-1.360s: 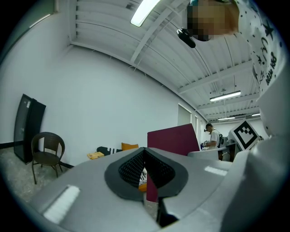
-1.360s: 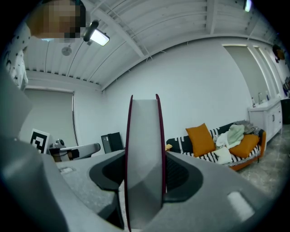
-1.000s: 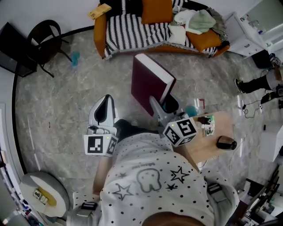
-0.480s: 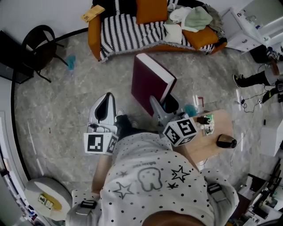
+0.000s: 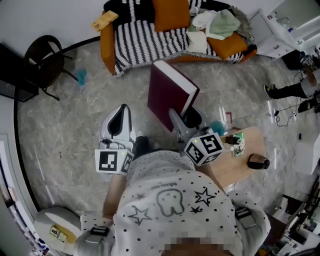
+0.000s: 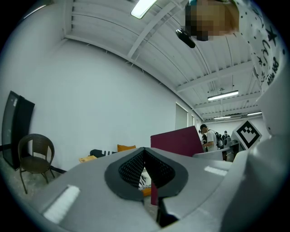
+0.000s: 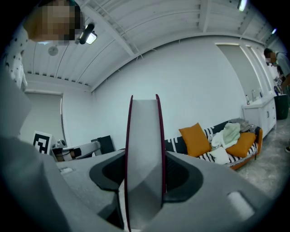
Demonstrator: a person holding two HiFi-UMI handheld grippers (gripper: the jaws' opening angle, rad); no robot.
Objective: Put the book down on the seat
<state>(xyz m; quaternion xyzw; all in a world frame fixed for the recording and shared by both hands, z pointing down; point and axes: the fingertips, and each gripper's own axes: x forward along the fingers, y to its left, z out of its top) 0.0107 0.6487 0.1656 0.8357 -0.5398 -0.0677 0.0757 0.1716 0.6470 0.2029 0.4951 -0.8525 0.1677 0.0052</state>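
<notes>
A thick maroon book stands on edge in the air over the grey floor, short of the sofa. My right gripper is shut on its lower edge. In the right gripper view the book's pale page edge fills the gap between the jaws of the right gripper. The sofa's seat has a black-and-white striped cover and lies ahead. My left gripper hangs to the book's left, shut and holding nothing; in its own view the left gripper shows its tips meeting.
Orange cushions and a heap of clothes take up the sofa's middle and right. A yellowish box sits on its left arm. A black chair stands far left, a small wooden table at my right.
Both grippers and the book keep the same pose. The room has shifted slightly in the head view.
</notes>
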